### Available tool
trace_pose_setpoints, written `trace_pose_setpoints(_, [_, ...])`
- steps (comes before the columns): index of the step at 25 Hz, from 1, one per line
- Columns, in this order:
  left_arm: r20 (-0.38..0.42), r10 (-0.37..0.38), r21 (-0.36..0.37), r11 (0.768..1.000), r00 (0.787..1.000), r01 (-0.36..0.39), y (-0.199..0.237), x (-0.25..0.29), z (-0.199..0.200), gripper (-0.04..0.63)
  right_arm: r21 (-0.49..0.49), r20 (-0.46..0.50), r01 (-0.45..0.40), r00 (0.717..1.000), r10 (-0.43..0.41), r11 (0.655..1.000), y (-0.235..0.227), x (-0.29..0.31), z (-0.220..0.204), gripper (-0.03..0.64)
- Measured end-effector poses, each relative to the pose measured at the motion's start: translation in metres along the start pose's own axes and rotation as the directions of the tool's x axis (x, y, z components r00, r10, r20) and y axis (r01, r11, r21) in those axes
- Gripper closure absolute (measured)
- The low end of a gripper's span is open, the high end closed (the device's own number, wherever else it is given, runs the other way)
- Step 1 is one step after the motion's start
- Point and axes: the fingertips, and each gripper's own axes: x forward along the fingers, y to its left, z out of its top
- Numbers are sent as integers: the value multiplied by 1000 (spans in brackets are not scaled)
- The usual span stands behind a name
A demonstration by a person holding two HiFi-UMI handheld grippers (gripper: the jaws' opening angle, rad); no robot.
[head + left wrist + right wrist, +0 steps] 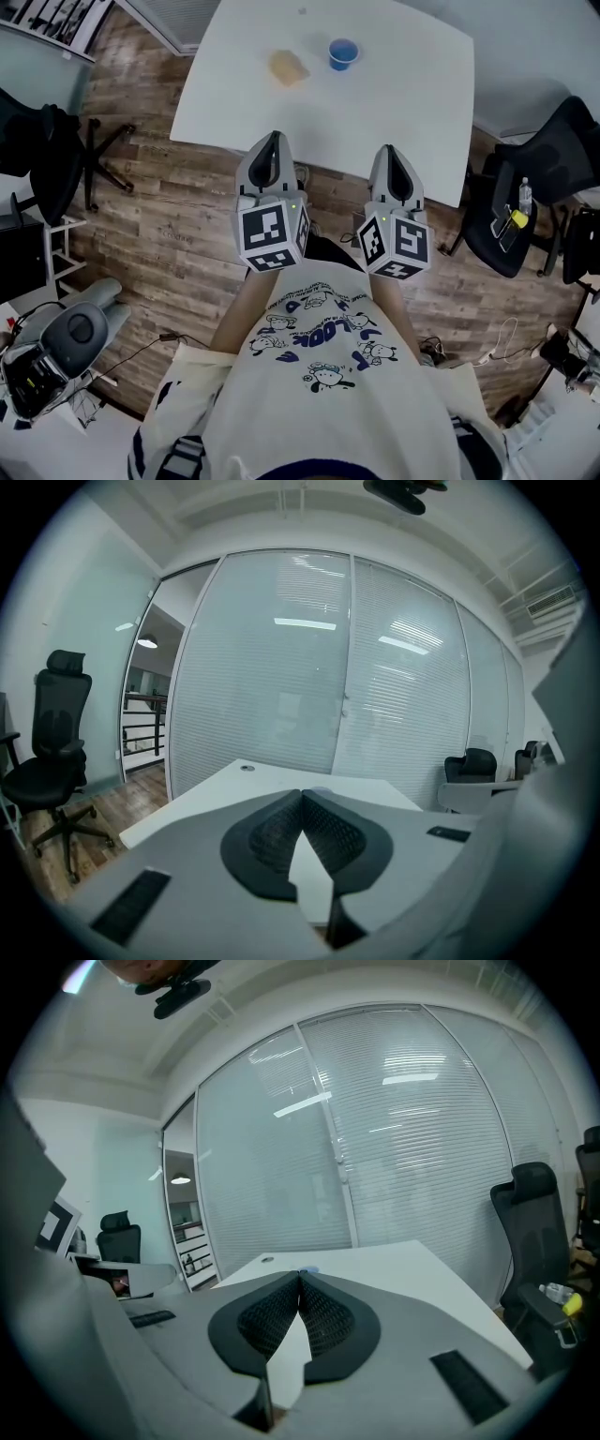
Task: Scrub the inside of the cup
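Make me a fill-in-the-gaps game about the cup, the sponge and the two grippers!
1. The cup on the white table is the colour ____.
2. In the head view, the sponge lies to the ____ of the cup.
3. The left gripper and the right gripper hold nothing, and the jaws of both are ____.

Missing words: blue; left; shut

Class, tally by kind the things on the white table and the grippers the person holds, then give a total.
cup, blue: 1
sponge, yellowish: 1
grippers, the left gripper and the right gripper, both shut and empty: 2
Total: 4
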Motion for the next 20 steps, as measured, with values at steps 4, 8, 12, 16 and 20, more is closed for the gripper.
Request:
trace_pose_setpoints(4, [-11,-1,-4,1000,1000,1,7,15,1,565,3,-5,5,1000,-5,1000,3,16,-1,604])
trace_pose_setpoints(8, [-17,-13,1,1000,1000,13,9,33,5,565,0,-6,9,1000,-9,1000,2,33,3,604])
trace_pose_setpoints(12, [-29,-23,9,1000,999,24,12,52,11,565,2,-11,19,1000,-19,1000,0,53,6,603])
trace_pose_setpoints(16, [-45,-25,11,1000,999,26,18,73,15,565,5,-25,36,999,-35,999,-2,74,5,603])
trace_pose_setpoints(20, [-62,-33,9,999,998,34,24,90,19,565,4,-32,43,999,-42,999,1,92,10,603])
